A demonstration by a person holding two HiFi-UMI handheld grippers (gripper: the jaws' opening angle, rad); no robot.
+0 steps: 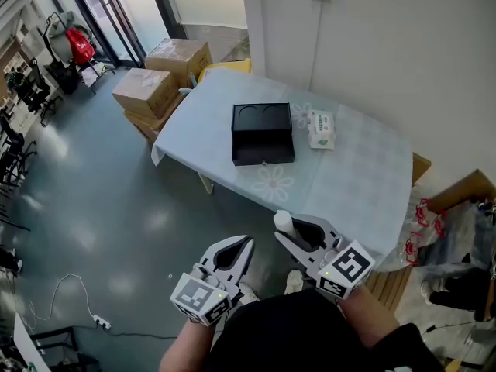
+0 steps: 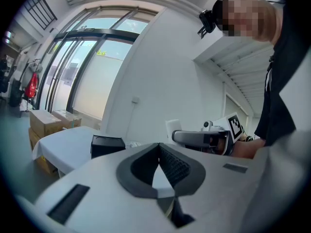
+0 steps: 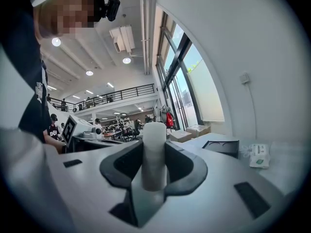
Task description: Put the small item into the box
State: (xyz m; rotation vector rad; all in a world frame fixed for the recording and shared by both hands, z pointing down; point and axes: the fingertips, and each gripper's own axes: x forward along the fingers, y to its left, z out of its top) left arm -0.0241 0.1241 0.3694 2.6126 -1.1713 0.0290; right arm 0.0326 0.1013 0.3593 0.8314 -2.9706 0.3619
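Observation:
A small white cylinder (image 3: 154, 152) stands upright between the jaws of my right gripper (image 3: 154, 168), whose pads press on both of its sides. In the head view, my right gripper (image 1: 287, 235) holds the cylinder (image 1: 282, 221) close to my body, off the table's near edge. The open black box (image 1: 263, 132) lies on the table (image 1: 364, 184), far ahead of both grippers. My left gripper (image 1: 246, 244) hangs beside the right one over the floor, its jaws shut with nothing between them. In the left gripper view, the left gripper (image 2: 159, 147) has its tips touching, and the box (image 2: 107, 145) lies ahead.
A packet of wipes (image 1: 321, 129) lies right of the box on the pale flowered cloth. Cardboard boxes (image 1: 159, 84) are stacked on the floor beyond the table's left end. A white wall runs behind the table. Bags and a carton (image 1: 457, 208) sit at the right.

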